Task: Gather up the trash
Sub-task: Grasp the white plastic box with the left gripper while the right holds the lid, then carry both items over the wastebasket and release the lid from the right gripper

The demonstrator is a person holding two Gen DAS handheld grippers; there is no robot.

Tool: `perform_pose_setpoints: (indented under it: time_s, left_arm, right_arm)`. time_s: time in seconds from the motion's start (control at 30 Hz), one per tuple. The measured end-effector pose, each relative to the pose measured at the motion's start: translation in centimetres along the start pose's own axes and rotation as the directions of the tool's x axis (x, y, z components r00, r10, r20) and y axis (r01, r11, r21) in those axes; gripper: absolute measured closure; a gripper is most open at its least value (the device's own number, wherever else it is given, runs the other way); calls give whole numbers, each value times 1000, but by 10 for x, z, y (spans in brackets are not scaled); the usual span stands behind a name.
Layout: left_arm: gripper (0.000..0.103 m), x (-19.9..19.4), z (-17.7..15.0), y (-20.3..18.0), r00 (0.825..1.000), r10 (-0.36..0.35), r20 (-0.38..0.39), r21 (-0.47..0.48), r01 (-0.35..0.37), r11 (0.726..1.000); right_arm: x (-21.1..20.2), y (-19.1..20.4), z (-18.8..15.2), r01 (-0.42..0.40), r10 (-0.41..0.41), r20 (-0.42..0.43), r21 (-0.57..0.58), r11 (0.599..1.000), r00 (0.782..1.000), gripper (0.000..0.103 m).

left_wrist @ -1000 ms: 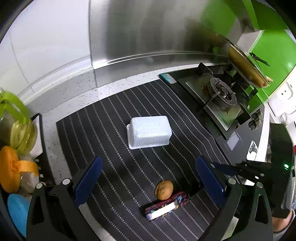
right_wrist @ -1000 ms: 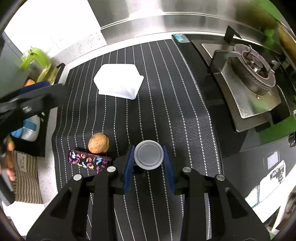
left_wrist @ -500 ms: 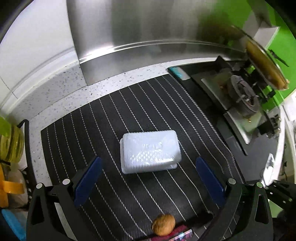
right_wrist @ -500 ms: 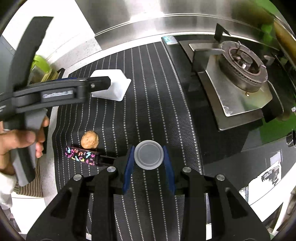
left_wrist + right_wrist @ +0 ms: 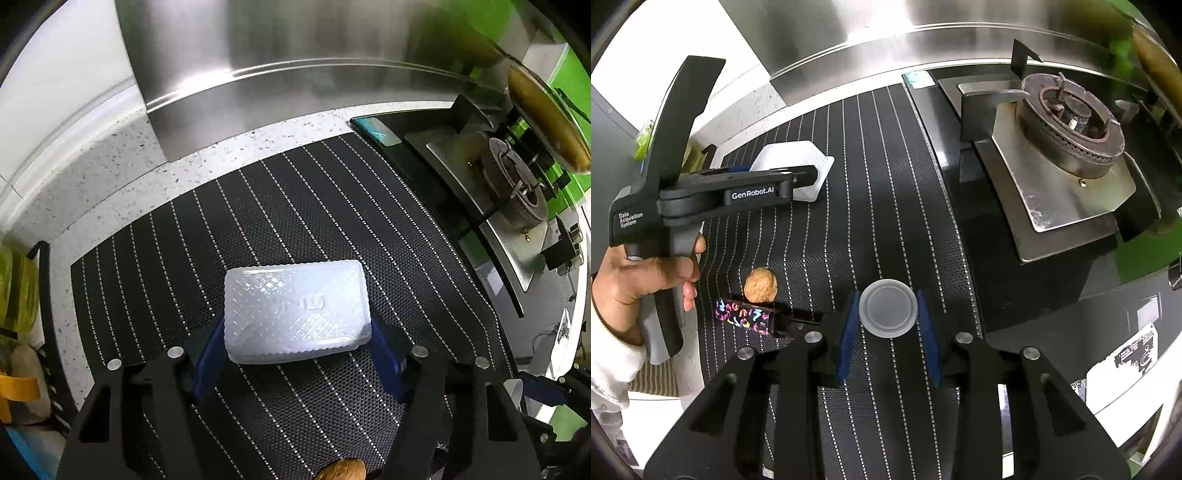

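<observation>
On a black pinstriped mat [image 5: 332,206] beside a steel gas hob [image 5: 1067,155], our left gripper [image 5: 295,354] clasps a white upturned plastic tub [image 5: 295,308]; our right gripper [image 5: 888,325] pinches a round translucent lid [image 5: 888,313].

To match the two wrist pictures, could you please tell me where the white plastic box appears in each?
Left wrist: white plastic box sits low centre, between the left claw's blue fingers.
Right wrist: it lies upper left, partly behind the left claw.
Shared landmark: the gas burner, on the right side in both.
</observation>
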State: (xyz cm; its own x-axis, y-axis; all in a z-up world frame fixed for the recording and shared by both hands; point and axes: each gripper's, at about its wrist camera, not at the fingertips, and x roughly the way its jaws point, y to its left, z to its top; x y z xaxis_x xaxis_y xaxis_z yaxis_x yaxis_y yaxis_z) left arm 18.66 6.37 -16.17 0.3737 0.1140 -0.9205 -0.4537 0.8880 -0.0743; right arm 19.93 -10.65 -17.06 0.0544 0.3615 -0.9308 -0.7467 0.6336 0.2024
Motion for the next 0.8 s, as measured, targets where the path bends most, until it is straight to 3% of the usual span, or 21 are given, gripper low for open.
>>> perform_pose_setpoints:
  time_s: [0.33, 0.47, 0.53, 0.63, 0.73, 0.8]
  left_arm:
    - [37, -77, -18, -16, 993, -77, 86, 103, 68, 992]
    - [37, -119, -36, -40, 981, -158, 115, 215, 130, 968]
    - [37, -136, -48, -55, 972, -202, 117, 280, 163, 946]
    - [37, -162, -74, -79, 954, -284, 99, 397, 224, 890]
    - [37, -181, -103, -106, 931, -362, 53, 507, 288, 812]
    - [37, -190, -127, -130, 913, -409, 9, 582, 327, 744]
  right_arm:
    - [-50, 15, -24, 32, -37, 81, 59, 998, 996, 71]
    - [-88, 22, -54, 61, -80, 150, 125, 990, 985, 71]
    - [-113, 25, -81, 97, -131, 191, 177, 979, 973, 71]
    - [-142, 28, -121, 140, -203, 226, 266, 954, 953, 71]
    - [-169, 28, -167, 179, -281, 242, 371, 911, 929, 71]
    - [-185, 26, -198, 194, -325, 244, 439, 877, 914, 71]
